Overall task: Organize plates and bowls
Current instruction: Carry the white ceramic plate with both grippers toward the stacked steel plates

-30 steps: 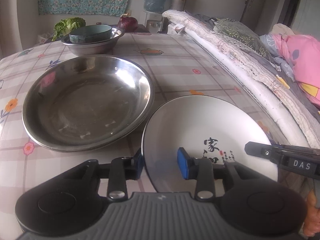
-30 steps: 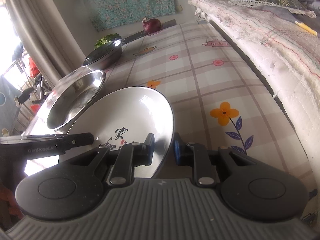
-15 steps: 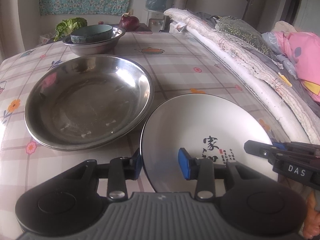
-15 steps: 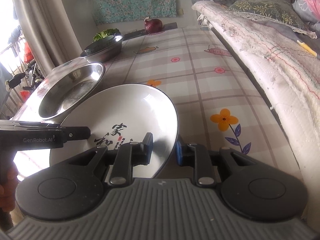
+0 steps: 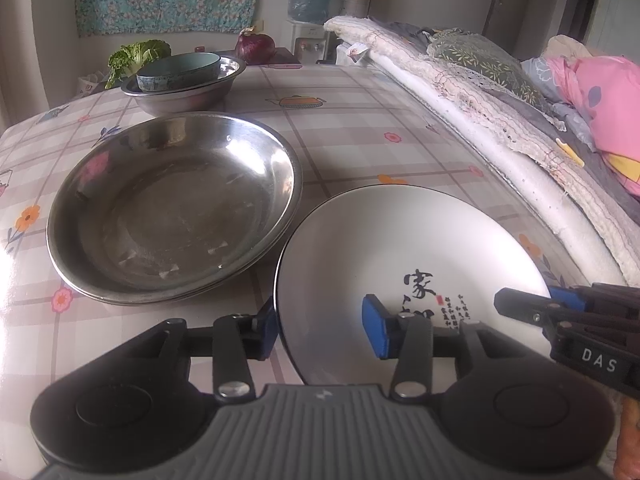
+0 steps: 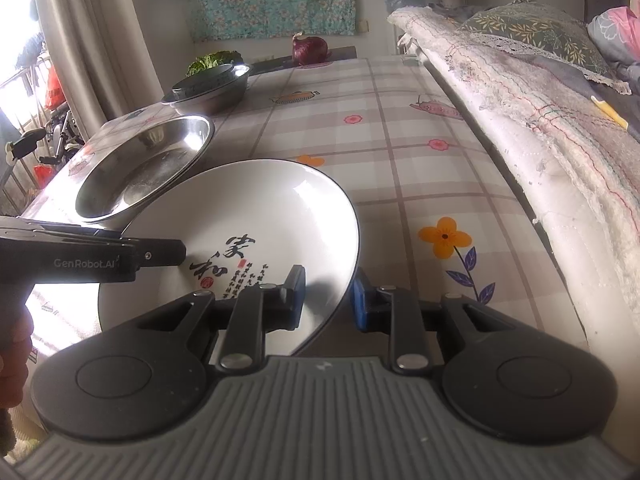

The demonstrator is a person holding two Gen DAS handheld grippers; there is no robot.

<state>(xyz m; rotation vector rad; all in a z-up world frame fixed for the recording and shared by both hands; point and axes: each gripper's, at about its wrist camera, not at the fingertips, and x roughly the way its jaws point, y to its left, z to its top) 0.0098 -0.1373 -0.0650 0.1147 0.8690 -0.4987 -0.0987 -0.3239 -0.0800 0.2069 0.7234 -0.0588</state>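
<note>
Jaws of both grippers are seen straddling opposite edges of a white plate on a checked, flower-printed tablecloth. On the left gripper the jaws have just been opening: the plate's rim passes between them, close against the left pad, while the right blue pad hangs over the plate's inside with a clear gap, so the plate is judged released on that side. On the right gripper the jaws stand narrower, with the opposite rim between them; whether its pads press the rim or merely flank it cannot be told, though a sliver of daylight is suggested on each side. The plate, marked with black brush characters, appears to rest on the cloth just beyond both pairs of jaws. Ahead and to the left of the left jaws, a wide steel dish is seen, its edge just beside the plate; farther off, a small green bowl is nested in a steel basin. The step in hand is judged to be the setting down and letting go of the plate beside the dish. The next move would call for both pairs of jaws to be drawn straight back off the rim without dragging it.
</note>
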